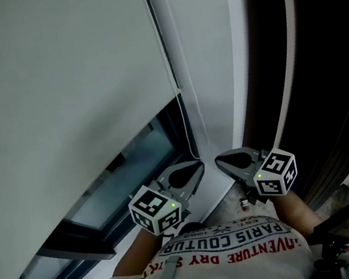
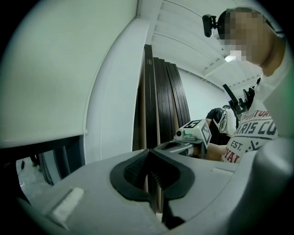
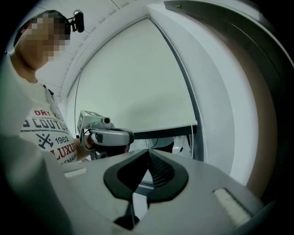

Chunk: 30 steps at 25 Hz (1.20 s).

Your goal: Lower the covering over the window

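A pale roller blind [image 1: 55, 89] covers most of the window, and its bottom bar [image 1: 129, 143] hangs above a strip of bare glass [image 1: 124, 173]. A bead chain [image 1: 188, 123] runs down the blind's right edge and ends in a loop just above the grippers. My left gripper [image 1: 199, 168] and right gripper [image 1: 220, 160] are held side by side below that loop, tips pointing toward each other. Both are shut, with nothing seen between the jaws. The right gripper view shows the blind [image 3: 133, 82], the chain [image 3: 195, 124] and the left gripper [image 3: 103, 133].
A white wall strip [image 1: 212, 64] stands right of the chain, with a dark pleated curtain [image 2: 161, 101] beyond it. The dark window frame and sill [image 1: 80, 249] lie below the glass. The person's printed shirt [image 1: 228, 252] fills the bottom of the head view.
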Each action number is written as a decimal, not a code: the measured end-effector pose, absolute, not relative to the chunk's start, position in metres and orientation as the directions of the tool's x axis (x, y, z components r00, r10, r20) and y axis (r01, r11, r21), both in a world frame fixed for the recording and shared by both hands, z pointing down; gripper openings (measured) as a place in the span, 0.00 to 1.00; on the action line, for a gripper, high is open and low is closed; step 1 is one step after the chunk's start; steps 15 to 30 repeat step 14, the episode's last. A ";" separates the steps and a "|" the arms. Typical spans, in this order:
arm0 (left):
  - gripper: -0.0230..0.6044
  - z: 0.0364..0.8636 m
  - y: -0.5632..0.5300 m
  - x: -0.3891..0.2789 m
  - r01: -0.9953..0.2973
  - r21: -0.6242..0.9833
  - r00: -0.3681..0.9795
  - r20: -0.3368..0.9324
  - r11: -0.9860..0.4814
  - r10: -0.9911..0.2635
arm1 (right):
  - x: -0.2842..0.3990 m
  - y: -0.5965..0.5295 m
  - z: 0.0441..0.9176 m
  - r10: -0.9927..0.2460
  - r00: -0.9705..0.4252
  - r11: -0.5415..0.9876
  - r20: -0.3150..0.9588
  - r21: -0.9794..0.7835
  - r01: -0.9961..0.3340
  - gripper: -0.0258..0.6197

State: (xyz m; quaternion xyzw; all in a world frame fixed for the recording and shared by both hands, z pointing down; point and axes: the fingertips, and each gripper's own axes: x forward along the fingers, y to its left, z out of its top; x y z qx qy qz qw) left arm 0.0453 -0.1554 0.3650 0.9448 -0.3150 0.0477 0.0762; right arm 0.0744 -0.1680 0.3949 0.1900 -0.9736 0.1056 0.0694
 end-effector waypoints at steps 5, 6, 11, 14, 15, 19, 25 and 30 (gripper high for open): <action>0.04 0.369 -0.158 0.046 -0.608 0.125 0.793 0.146 -0.784 -0.591 | 0.076 -0.169 0.397 -0.368 -0.914 0.900 0.172 -0.181 -0.396 0.04; 0.04 0.368 -0.159 0.046 -0.607 0.122 0.794 0.144 -0.785 -0.591 | 0.076 -0.170 0.397 -0.370 -0.913 0.901 0.173 -0.175 -0.398 0.04; 0.04 0.361 -0.164 0.044 -0.612 0.104 0.790 0.133 -0.784 -0.599 | 0.076 -0.173 0.392 -0.381 -0.909 0.902 0.166 -0.150 -0.405 0.04; 0.04 0.359 -0.162 0.044 -0.609 0.100 0.792 0.134 -0.787 -0.596 | 0.076 -0.173 0.391 -0.388 -0.907 0.899 0.161 -0.148 -0.411 0.04; 0.04 0.359 -0.162 0.044 -0.609 0.100 0.792 0.134 -0.787 -0.596 | 0.076 -0.173 0.391 -0.388 -0.907 0.899 0.161 -0.148 -0.411 0.04; 0.04 0.359 -0.162 0.044 -0.609 0.100 0.792 0.134 -0.787 -0.596 | 0.076 -0.173 0.391 -0.388 -0.907 0.899 0.161 -0.148 -0.411 0.04; 0.04 0.359 -0.162 0.044 -0.609 0.100 0.792 0.134 -0.787 -0.596 | 0.076 -0.173 0.391 -0.388 -0.907 0.899 0.161 -0.148 -0.411 0.04; 0.04 0.359 -0.162 0.044 -0.609 0.100 0.792 0.134 -0.787 -0.596 | 0.076 -0.173 0.391 -0.388 -0.907 0.899 0.161 -0.148 -0.411 0.04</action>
